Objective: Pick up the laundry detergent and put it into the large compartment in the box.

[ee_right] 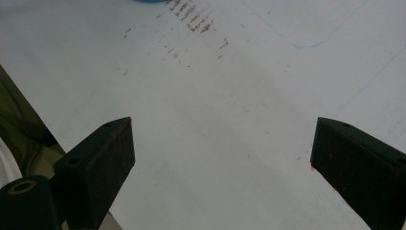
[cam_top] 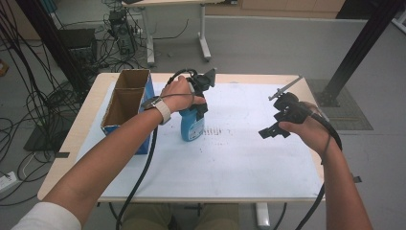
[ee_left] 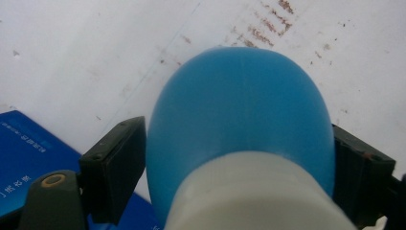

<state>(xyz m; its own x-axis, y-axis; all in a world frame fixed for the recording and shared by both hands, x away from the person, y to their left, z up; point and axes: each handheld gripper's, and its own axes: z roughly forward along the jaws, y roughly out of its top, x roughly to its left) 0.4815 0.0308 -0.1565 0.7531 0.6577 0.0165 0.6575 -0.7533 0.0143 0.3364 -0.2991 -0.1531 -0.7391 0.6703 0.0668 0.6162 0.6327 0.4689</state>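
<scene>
The blue bottle [cam_top: 192,125] stands upright on the white-covered surface [cam_top: 249,158], a little left of its middle and just beside the open cardboard box with the blue sides [cam_top: 125,103]. It is a rounded plastic thing with a paler, whitish neck (seen best from above, in the left gripper view [ee_left: 242,110]). Its label faces the near edge, though the print is too small to read. Faint reddish-brown smudges mark the sheet just beside its base.

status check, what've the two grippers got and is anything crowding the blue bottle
Left gripper clamped on blue bottle, which stands upright on the white sheet. Right gripper open, empty, off to the side. Cardboard box close beside the bottle.
</scene>
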